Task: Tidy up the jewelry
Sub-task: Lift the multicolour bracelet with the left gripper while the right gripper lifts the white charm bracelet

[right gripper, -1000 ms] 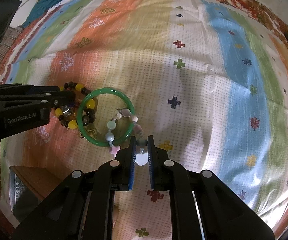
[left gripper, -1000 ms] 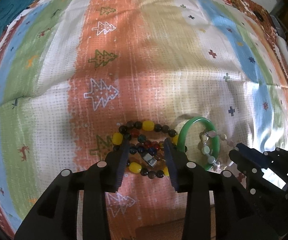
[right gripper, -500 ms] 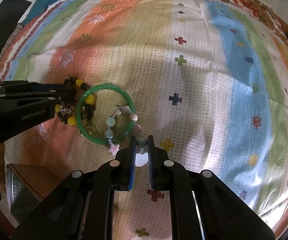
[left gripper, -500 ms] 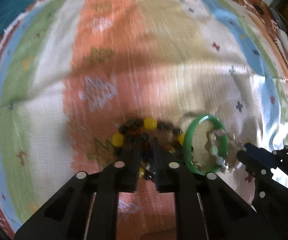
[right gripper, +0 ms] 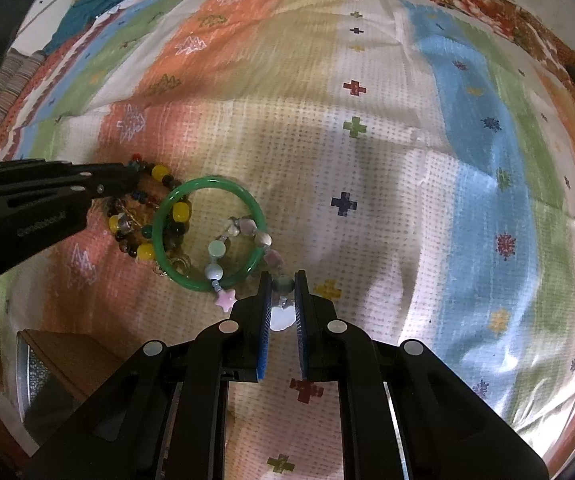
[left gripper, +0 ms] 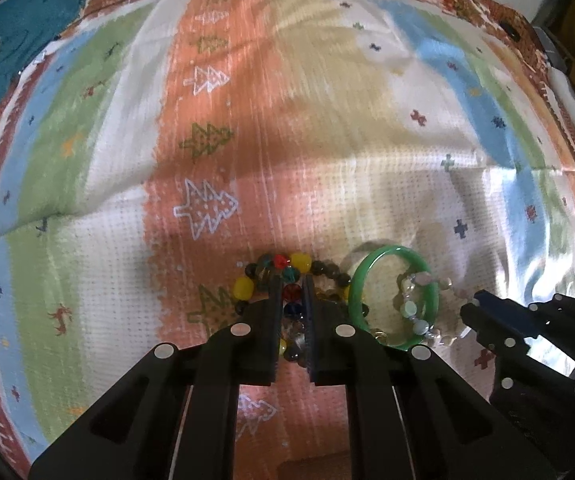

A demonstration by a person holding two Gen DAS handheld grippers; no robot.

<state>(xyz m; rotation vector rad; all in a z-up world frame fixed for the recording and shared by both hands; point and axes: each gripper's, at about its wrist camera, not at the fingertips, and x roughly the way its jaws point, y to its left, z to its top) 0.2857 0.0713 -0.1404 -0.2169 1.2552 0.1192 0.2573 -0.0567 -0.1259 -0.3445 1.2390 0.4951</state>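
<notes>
Both pinching: left gripper [left gripper: 291, 292] clamps the yellow-and-dark glass bead bracelet [left gripper: 287, 274] lower centre; right gripper [right gripper: 281, 284] clamps the pastel stone bead bracelet [right gripper: 247, 236] beside the green jade bangle [right gripper: 211, 232].

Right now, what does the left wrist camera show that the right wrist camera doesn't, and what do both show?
Only the left wrist view shows the left gripper from behind, fingers closed on a strand of the dark and yellow bead bracelets.

Only the right wrist view shows the right gripper closed on the pastel bead bracelet, its pink star charm, and a wooden box corner.

Both show the green bangle, which overlaps both bead pieces, on the striped cloth.
</notes>
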